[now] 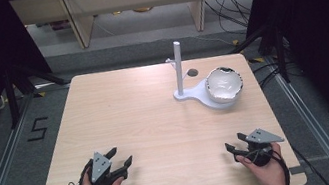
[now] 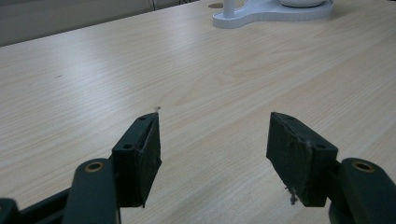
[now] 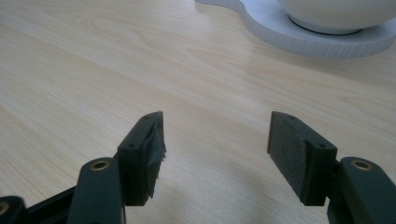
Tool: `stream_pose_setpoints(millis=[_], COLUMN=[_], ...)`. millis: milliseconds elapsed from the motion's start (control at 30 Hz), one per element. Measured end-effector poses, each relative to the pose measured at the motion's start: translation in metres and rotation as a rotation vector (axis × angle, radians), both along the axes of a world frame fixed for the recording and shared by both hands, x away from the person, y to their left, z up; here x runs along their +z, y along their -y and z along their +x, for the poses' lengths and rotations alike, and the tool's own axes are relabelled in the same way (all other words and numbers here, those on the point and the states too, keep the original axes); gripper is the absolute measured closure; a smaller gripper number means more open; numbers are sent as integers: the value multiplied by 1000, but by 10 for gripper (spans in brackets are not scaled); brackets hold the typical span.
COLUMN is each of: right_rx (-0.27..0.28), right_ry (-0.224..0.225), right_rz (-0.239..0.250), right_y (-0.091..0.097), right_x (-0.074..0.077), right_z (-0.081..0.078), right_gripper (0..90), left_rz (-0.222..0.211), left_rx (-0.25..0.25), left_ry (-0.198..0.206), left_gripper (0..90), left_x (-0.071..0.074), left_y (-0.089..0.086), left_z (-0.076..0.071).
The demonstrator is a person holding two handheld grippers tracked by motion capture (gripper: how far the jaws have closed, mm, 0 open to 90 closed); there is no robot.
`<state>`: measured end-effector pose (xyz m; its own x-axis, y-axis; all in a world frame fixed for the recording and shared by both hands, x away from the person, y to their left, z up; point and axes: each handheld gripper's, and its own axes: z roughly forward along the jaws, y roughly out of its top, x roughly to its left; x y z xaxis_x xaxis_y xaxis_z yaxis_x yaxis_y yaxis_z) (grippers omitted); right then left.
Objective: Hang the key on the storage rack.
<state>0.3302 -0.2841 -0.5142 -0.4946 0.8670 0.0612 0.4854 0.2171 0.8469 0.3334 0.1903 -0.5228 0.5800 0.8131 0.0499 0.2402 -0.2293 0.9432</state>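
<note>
A white bowl (image 1: 224,84) with a dark rim sits on a white stand base (image 1: 192,94) at the table's far right, beside the stand's upright white post (image 1: 179,67). My left gripper (image 1: 121,157) rests near the front left edge, open, nothing between its jaws. My right gripper (image 1: 235,142) rests near the front right edge, open and empty too. In the left gripper view my left gripper (image 2: 215,140) faces bare wood, the stand base (image 2: 261,14) far ahead. In the right gripper view my right gripper (image 3: 215,140) points at the base (image 3: 327,42) and the bowl (image 3: 336,11).
The light wooden table (image 1: 142,121) has a small dark hole (image 1: 192,72) behind the stand. Black frame legs and curtains flank the table; shelving and cables lie on the floor beyond the far edge.
</note>
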Motion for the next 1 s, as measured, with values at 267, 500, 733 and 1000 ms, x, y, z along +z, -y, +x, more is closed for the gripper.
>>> stream_pose_setpoints(millis=[267,500,733,1000], right_rx=[-2,0,-4,-8], right_ry=[3,-1,-8,-8], right_rz=[0,3,2,1], right_y=[0,1,1,1], right_x=[0,0,0,0], right_z=[0,1,1,0], right_gripper=[374,372,371,371], left_rz=[31,83,154,247], left_rx=[1,-3,3,3], left_ry=[-56,-104,-210,-353], left_gripper=[349,353,354,415], left_x=[9,33,60,68], left_y=[-7,-16,-33,-59], left_z=[-2,4,13,24])
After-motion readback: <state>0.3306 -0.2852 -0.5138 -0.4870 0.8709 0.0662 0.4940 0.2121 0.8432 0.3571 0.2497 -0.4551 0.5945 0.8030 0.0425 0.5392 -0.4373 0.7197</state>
